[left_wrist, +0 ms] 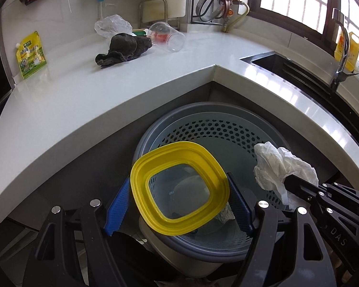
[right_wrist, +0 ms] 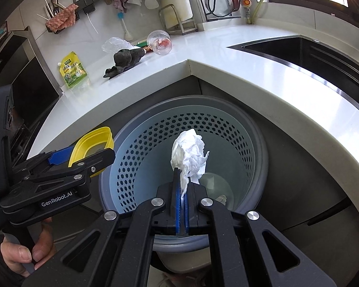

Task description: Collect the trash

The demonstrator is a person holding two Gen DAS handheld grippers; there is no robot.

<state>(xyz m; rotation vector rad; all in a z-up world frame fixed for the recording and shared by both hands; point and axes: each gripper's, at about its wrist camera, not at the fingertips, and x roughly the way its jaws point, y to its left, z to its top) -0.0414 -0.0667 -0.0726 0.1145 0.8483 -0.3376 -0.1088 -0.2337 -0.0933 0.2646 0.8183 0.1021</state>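
Observation:
My left gripper (left_wrist: 179, 205) is shut on a yellow-rimmed plastic lid (left_wrist: 179, 187), held between its blue pads over the grey perforated trash bin (left_wrist: 217, 124). My right gripper (right_wrist: 182, 186) is shut on a crumpled white tissue (right_wrist: 190, 155) above the same bin (right_wrist: 155, 131). The tissue also shows in the left wrist view (left_wrist: 280, 167), and the lid in the right wrist view (right_wrist: 93, 147). Some pale trash lies at the bin's bottom (right_wrist: 221, 199).
On the white L-shaped counter (left_wrist: 83, 95) lie a dark cloth (left_wrist: 124, 49), a tipped clear cup (left_wrist: 167, 37), a clear plastic bag (left_wrist: 112, 25) and a yellow-green pouch (left_wrist: 31, 55). A sink (left_wrist: 287, 67) with a faucet sits at the right.

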